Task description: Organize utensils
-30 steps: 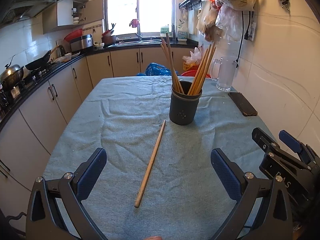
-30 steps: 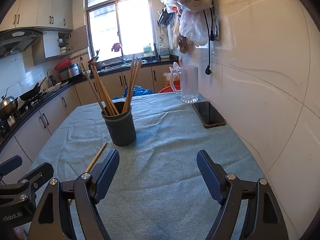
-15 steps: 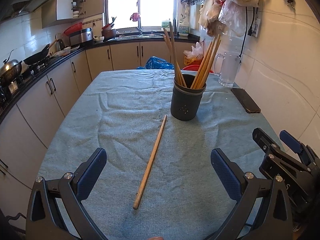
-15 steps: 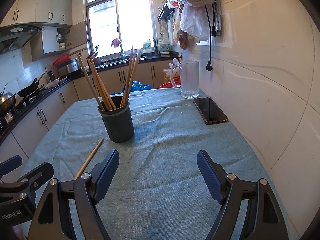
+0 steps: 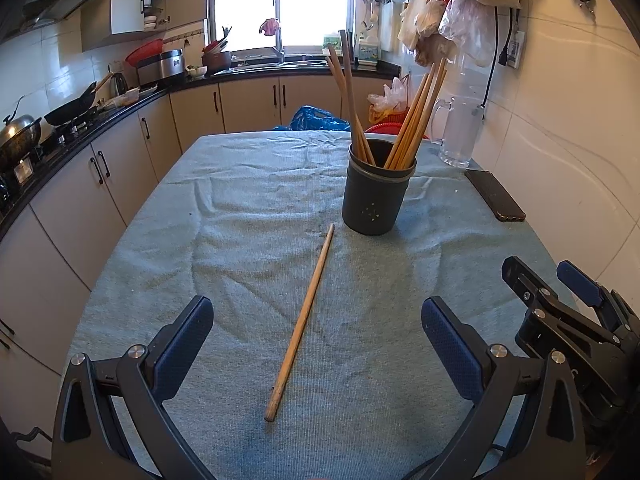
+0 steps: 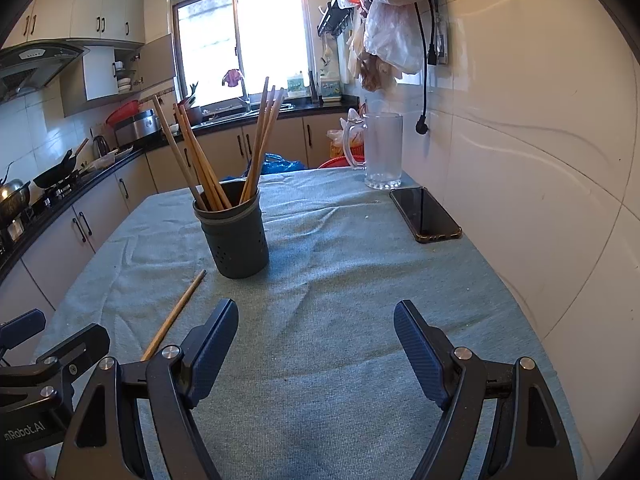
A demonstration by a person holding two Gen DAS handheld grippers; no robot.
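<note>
- One loose chopstick (image 5: 303, 317) lies flat on the worktop's (image 5: 240, 208) teal cloth, its far tip just short of the dark holder (image 5: 377, 194), its near end pointing back toward the left tongs (image 5: 317, 340).
- The holder stands upright and carries a bundle of chopsticks (image 5: 416, 116) fanned out above its rim, some leaning left, some right.
- Beyond the holder and to its right sits a clear glass mug (image 5: 458, 132), close to the tiled wall.
- Right of the holder, a dark phone (image 5: 494, 195) lies flat on the cloth, near the mug.
- Left tongs: jaws spread wide and holding nothing, hovering on the near side of the holder, with the loose chopstick's near end lying between the two fingers.
- Right tongs (image 6: 316, 354): also wide apart and empty, over bare cloth on the near side of the holder; the loose chopstick lies just off their left finger (image 6: 212, 350).
</note>
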